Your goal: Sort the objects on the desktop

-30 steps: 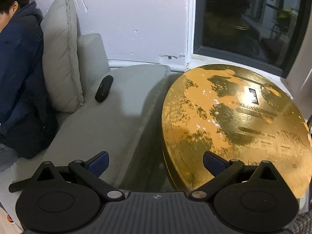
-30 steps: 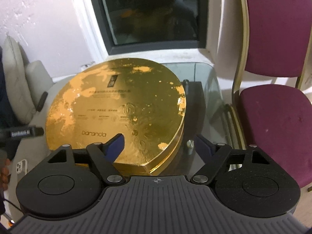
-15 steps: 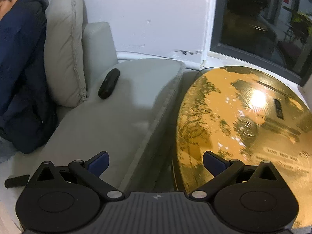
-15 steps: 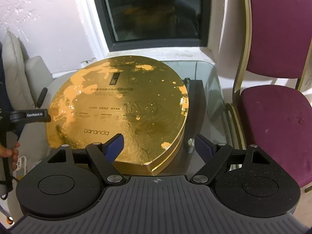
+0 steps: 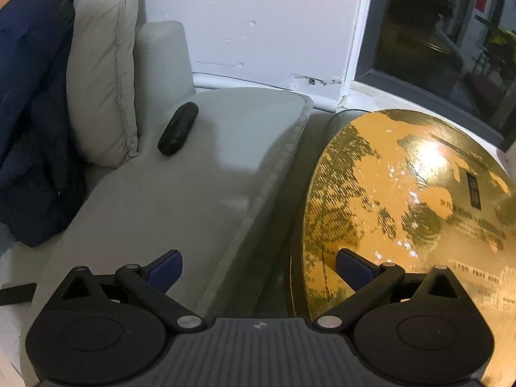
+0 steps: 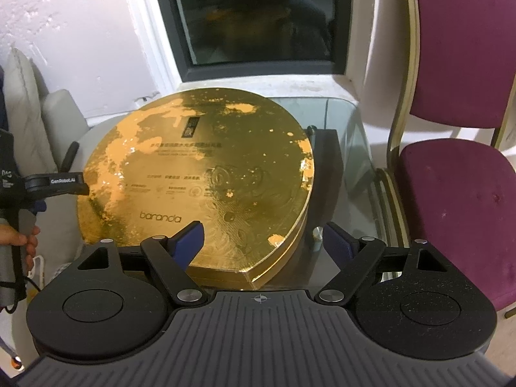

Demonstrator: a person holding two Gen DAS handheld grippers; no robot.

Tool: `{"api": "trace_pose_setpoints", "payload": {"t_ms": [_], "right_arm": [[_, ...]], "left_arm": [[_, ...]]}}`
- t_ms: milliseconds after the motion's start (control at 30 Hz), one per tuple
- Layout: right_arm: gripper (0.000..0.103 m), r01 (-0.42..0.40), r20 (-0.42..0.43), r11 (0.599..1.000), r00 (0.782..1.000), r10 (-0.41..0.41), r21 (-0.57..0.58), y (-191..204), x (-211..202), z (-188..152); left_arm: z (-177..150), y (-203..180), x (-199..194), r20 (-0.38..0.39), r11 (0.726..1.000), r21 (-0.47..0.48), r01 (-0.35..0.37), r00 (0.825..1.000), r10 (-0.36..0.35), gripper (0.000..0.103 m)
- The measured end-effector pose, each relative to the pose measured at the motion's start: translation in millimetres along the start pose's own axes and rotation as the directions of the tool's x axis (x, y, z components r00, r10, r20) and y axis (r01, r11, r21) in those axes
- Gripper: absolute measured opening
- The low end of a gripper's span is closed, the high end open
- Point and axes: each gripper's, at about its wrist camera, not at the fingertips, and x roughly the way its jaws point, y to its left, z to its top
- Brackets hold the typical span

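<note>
A large gold drop-shaped box lies on a glass table; it also shows in the left wrist view. A black oblong case lies on the grey sofa seat, beside the cushion. My left gripper is open and empty, over the gap between the sofa edge and the box's left edge. My right gripper is open and empty, above the box's near pointed end. The left gripper also shows in the right wrist view, at the box's left side.
A maroon chair stands right of the table. A grey cushion and a person in a dark blue jacket are on the sofa's left. A dark window is behind the table.
My left gripper has turned and moved left, toward the sofa; the black case and sofa seat have come more into its view. My right gripper has hardly moved. Both stay open.
</note>
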Motion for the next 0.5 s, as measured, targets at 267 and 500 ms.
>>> {"api": "trace_pose_setpoints", "payload": {"t_ms": [267, 500], "right_arm": [[0.086, -0.008, 0.008, 1.0, 1.0, 0.008, 0.005, -1, -1, -1], [0.087, -0.016, 0.011, 1.0, 1.0, 0.016, 0.001, 3, -1, -1]], "left_arm": [[12, 4, 5, 0.012, 0.999, -0.031, -0.033, 0.999, 0.034, 0.1], [24, 0, 17, 0.043, 0.999, -0.01, -0.038, 0.998, 0.039, 0.103]]}}
